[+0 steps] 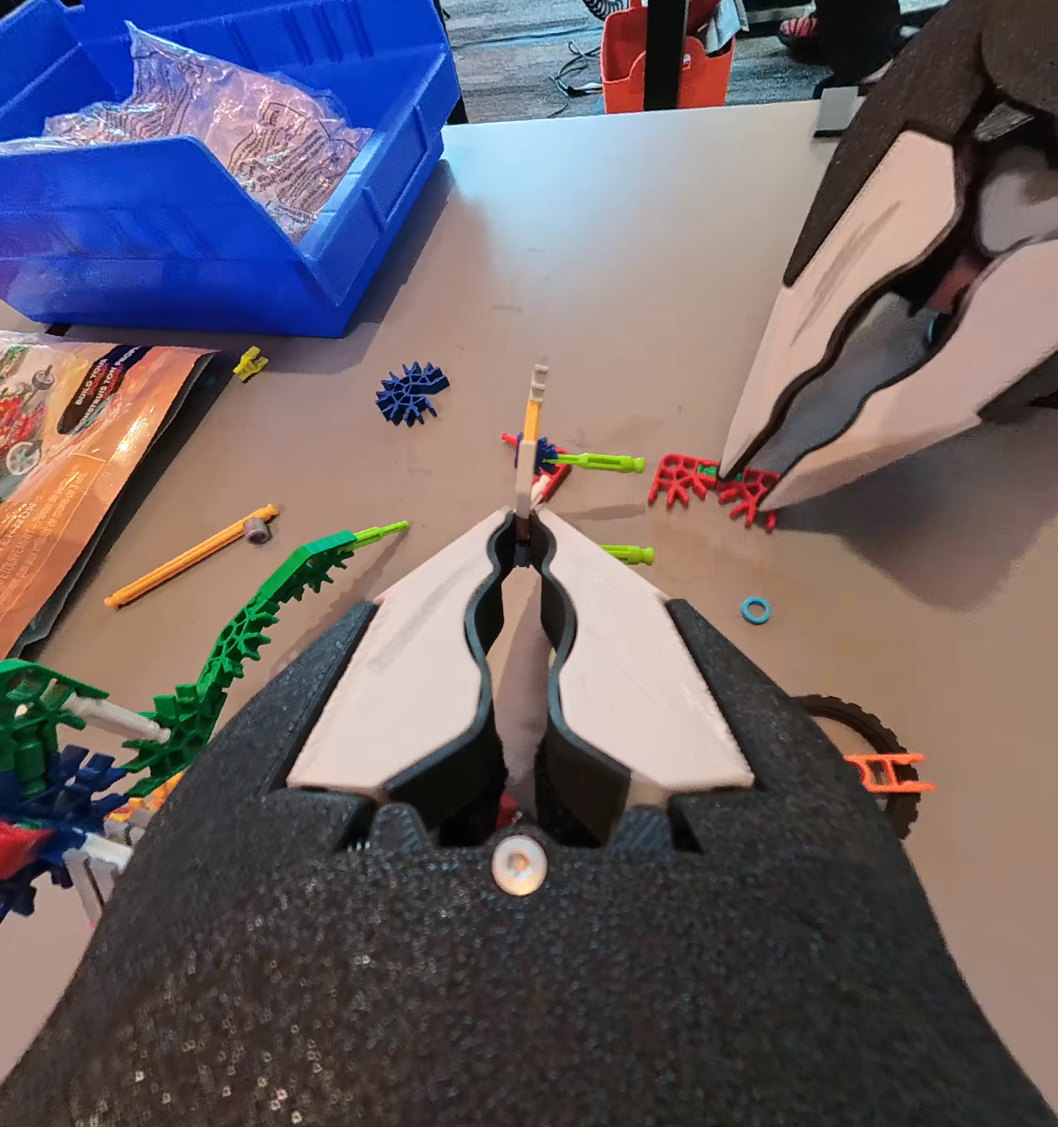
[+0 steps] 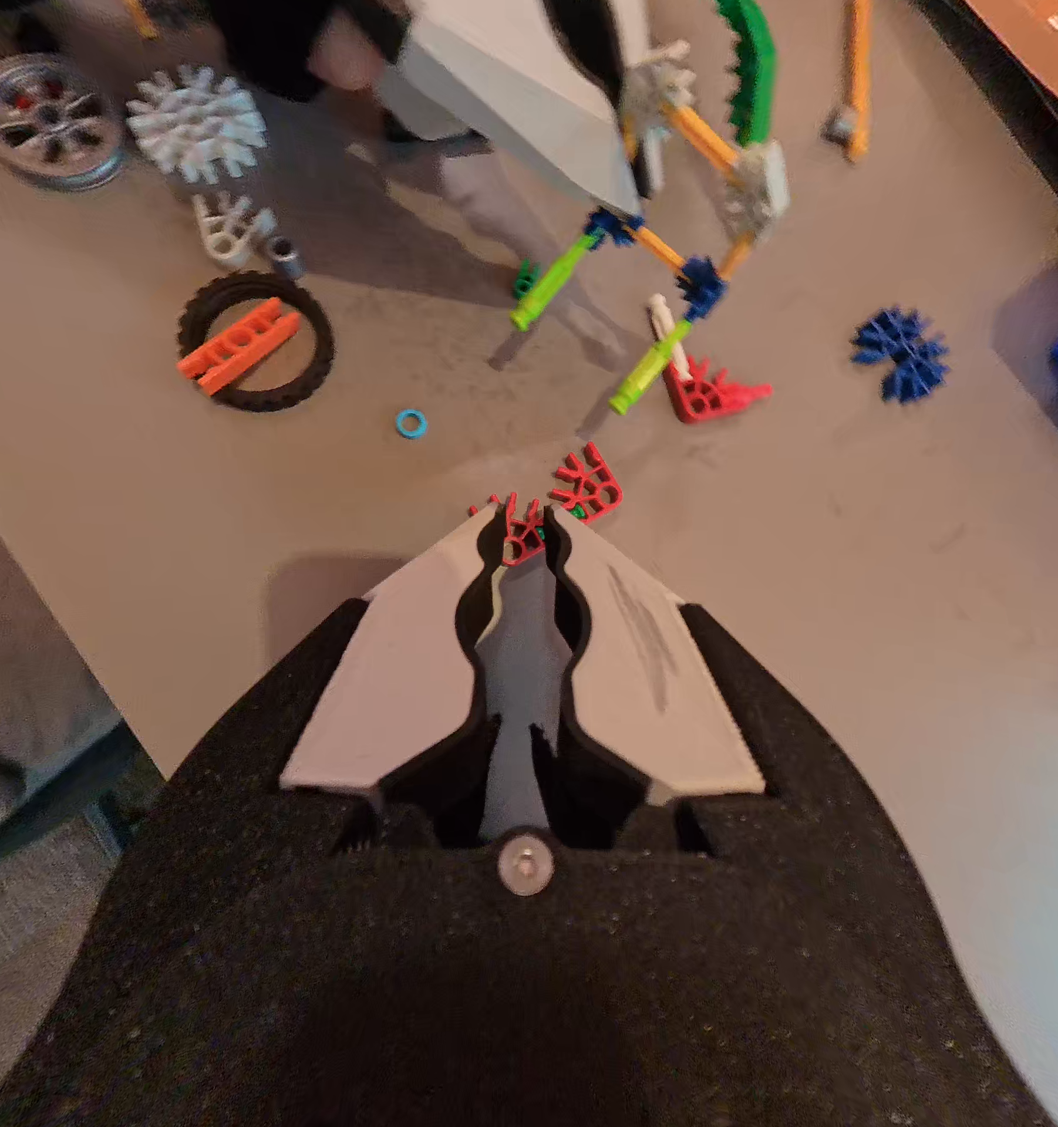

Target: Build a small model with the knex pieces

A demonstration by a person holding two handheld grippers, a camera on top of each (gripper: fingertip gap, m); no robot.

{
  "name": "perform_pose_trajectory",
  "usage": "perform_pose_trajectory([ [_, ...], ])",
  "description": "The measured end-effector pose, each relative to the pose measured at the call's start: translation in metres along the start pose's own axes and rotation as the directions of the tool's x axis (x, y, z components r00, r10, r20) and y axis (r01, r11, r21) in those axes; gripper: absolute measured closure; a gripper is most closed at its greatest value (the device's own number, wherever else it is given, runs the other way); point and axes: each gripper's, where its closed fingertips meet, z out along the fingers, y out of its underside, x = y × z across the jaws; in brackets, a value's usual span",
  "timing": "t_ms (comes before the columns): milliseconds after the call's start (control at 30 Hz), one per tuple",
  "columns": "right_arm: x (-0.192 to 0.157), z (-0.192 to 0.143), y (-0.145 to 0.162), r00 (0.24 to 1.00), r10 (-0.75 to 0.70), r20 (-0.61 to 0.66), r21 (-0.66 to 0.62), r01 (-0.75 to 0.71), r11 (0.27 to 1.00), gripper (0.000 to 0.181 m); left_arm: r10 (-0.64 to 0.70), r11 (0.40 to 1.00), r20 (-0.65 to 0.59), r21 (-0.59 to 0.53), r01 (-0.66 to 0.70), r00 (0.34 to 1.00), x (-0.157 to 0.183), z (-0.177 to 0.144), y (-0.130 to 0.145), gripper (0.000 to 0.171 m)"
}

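Left hand-held gripper: closed on a rod-and-connector assembly — white, yellow and lime-green rods joined by blue connectors, raised off the surface.
Right hand-held gripper: tips down at the surface, clamped on a red connector; a second red connector just beside it, with a small green piece between the two.
Near the assembly: another red corner connector under a lime-green rod; loose blue snowflake connector behind.
Right side: small blue ring; black tyre with an orange connector lying across it; white snowflake connector and silver wheel hub beyond.
Left side: yellow rod with a grey spacer; curved green chain of connectors leading to a larger green, blue and white build.
Far left: printed booklet — blue bin behind it, holding clear plastic bags.
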Motion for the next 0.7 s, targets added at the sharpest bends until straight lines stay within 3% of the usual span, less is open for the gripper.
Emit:
perform_pose_trajectory([
  [100,-0.004,-0.001,-0.002,0.99,0.135,-0.032,0.007,-0.135,0.991,0.171,-0.011,1.0,0.004,-0.008,0.011,1.0,0.001,0.002,0.002,0.169],
  [200,-0.015,-0.006,-0.019,0.986,0.165,0.002,0.105,-0.164,0.981,0.157,0.0,1.0,-0.003,-0.019,0.0,1.0,0.007,0.005,0.003,0.169],
  [300,-0.007,-0.012,-0.016,0.997,0.008,-0.08,0.095,0.0,0.995,0.152,0.013,1.0,-0.002,-0.02,-0.013,1.0,0.009,0.005,0.002,0.17],
  [433,0.001,-0.007,-0.004,0.987,-0.157,-0.032,0.013,0.157,0.987,0.138,0.003,1.0,-0.004,-0.013,-0.003,1.0,0.007,0.004,0.001,0.169],
  [600,0.001,0.004,0.0,0.976,-0.18,0.122,0.023,0.179,0.984,0.133,0.004,1.0,-0.004,-0.008,-0.004,1.0,0.006,0.003,0.0,0.169],
  [700,0.006,0.006,-0.001,0.987,-0.126,0.103,0.022,0.124,0.992,0.135,0.0,1.0,-0.006,-0.013,0.0,1.0,0.005,0.004,0.002,0.169],
])
